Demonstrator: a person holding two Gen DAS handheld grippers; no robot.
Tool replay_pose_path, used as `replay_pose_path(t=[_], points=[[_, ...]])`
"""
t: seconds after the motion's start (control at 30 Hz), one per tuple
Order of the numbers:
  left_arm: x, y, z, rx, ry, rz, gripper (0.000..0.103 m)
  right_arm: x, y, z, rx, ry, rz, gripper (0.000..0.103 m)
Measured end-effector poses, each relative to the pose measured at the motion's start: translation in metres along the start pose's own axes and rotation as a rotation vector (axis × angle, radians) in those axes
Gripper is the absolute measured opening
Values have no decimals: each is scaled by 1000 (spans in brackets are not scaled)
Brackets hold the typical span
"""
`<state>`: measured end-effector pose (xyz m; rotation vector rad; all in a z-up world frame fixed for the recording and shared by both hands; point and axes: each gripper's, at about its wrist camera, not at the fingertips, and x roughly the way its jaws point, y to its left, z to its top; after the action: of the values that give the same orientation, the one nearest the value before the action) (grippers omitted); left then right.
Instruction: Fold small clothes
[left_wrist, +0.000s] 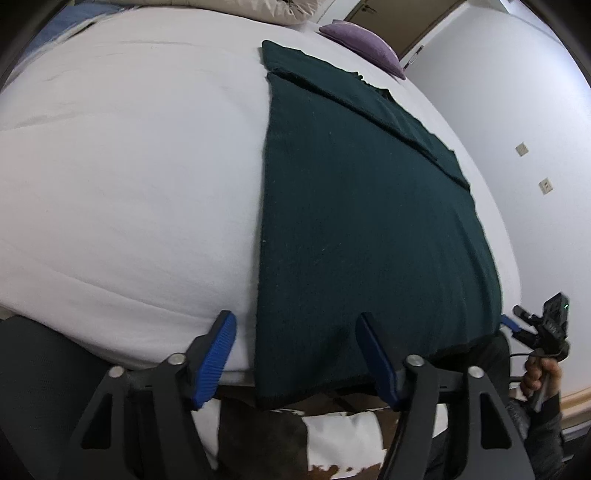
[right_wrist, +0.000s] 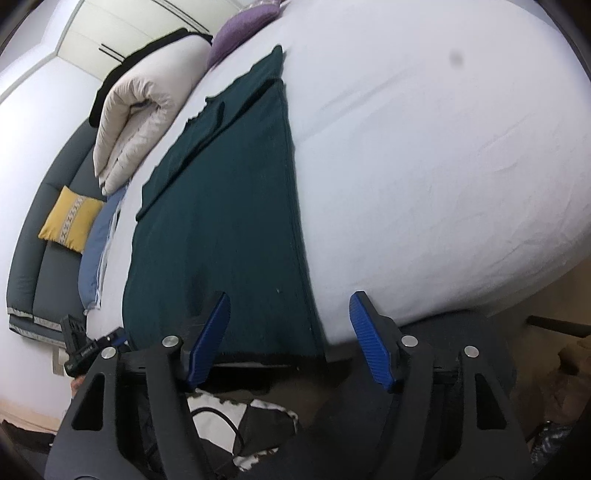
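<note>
A dark green knit garment (left_wrist: 354, 206) lies flat on the white bed, folded into a long strip with a sleeve laid across its far part. Its near hem hangs over the bed's front edge. My left gripper (left_wrist: 295, 325) is open at the hem's left corner, one blue pad on each side of the garment's left edge. My right gripper (right_wrist: 290, 306) is open at the hem's right corner of the garment (right_wrist: 229, 206). The right gripper also shows in the left wrist view (left_wrist: 517, 323), held by a hand.
The white bed (left_wrist: 129, 184) spreads wide to the left. A purple cushion (left_wrist: 364, 42) and a folded cream duvet (right_wrist: 136, 114) lie at the far end. A yellow cushion (right_wrist: 70, 219) sits on a grey headboard. A white wall (left_wrist: 517, 110) runs beside the bed.
</note>
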<state>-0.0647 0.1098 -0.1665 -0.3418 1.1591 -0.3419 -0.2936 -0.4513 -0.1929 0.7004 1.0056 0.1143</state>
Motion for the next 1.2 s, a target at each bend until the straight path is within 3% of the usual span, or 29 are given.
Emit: replay_pose_path(t=[0.13, 0.4, 0.53, 0.7, 0.8, 0.87, 0.93, 1.07, 1.2], points=[[0, 1, -5, 8, 19, 15, 49, 8, 2, 1, -5, 51, -11, 64], [4, -5, -11, 10, 46, 22, 48, 22, 7, 4, -8, 104, -56, 62], [6, -8, -13, 20, 75, 30, 22, 24, 7, 3, -15, 113, -55, 60], [6, -5, -16, -3, 77, 6, 9, 28, 10, 4, -32, 147, -84, 57], [4, -6, -17, 2, 72, 0, 8, 34, 15, 5, -58, 175, -112, 46], [1, -5, -17, -4, 68, -9, 7, 39, 16, 5, -71, 195, -126, 23], [-5, -3, -17, -17, 60, -26, 7, 41, 16, 4, -73, 206, -118, 11], [-21, 5, -14, -58, 37, -81, 7, 31, 19, 1, -78, 175, -101, 8], [-39, 8, -8, -98, -10, -146, 7, 11, 22, 4, -60, 109, -31, 7]])
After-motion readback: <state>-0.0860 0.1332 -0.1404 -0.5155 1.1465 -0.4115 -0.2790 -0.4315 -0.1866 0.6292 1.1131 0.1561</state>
